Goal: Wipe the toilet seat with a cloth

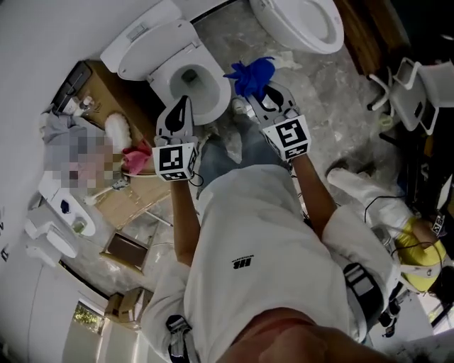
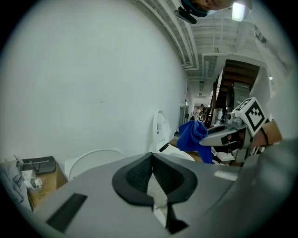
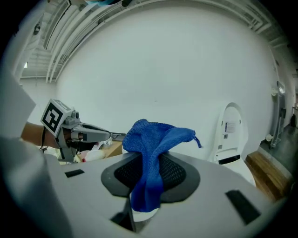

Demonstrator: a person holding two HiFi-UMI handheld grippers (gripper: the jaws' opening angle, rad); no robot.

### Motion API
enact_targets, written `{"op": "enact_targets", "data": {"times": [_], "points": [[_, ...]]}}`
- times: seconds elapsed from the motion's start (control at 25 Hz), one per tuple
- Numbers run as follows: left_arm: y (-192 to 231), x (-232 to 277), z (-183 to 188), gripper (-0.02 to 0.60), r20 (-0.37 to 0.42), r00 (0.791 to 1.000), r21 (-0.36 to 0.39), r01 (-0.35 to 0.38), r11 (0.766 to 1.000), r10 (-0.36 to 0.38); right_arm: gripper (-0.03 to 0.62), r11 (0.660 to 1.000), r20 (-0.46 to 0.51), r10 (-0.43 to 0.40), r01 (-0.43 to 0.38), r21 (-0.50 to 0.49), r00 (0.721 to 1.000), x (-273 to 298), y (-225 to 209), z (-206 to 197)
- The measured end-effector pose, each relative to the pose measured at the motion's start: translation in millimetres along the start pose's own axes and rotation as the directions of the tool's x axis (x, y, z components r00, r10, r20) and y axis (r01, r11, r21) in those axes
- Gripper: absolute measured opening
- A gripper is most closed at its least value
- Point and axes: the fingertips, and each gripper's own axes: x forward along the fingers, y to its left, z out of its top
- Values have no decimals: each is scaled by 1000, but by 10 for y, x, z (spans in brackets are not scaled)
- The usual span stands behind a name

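Note:
The white toilet (image 1: 188, 74) stands ahead of me in the head view, its seat (image 1: 213, 96) down around the open bowl. My right gripper (image 1: 264, 92) is shut on a blue cloth (image 1: 252, 74), held just right of the seat's front rim. In the right gripper view the blue cloth (image 3: 151, 144) bunches up out of the closed jaws and hangs down between them. My left gripper (image 1: 183, 103) hovers over the seat's front edge, shut with nothing in it. The left gripper view shows the jaws meeting at their tips (image 2: 151, 155), with the blue cloth (image 2: 193, 135) off to the right.
A second toilet (image 1: 301, 21) sits at the top right. On the left are a wooden cabinet (image 1: 106, 92), a white brush (image 1: 119, 127) and a pink rag (image 1: 138, 156). A white frame (image 1: 411, 92) and another person (image 1: 418, 255) are at the right. A white wall lies beyond the toilet.

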Motion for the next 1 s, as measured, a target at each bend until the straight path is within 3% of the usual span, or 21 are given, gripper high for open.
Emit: {"op": "enact_targets", "data": {"times": [0.44,0.76,1.0], "points": [[545,428,-739,11,-45,983,-135,-181,974,176,94,982,-151,157,-171,-85,976,967,-216,-653],[803,710,-1402,11,-93,973,-184,-225,957,211,94,958,-254,222,-259,-123,941,1572,-187,-1315],[908,968,-1868,11,-110,967,-227,-248,942,228,94,952,-299,229,-277,-130,926,1928,-241,-1734]]}}
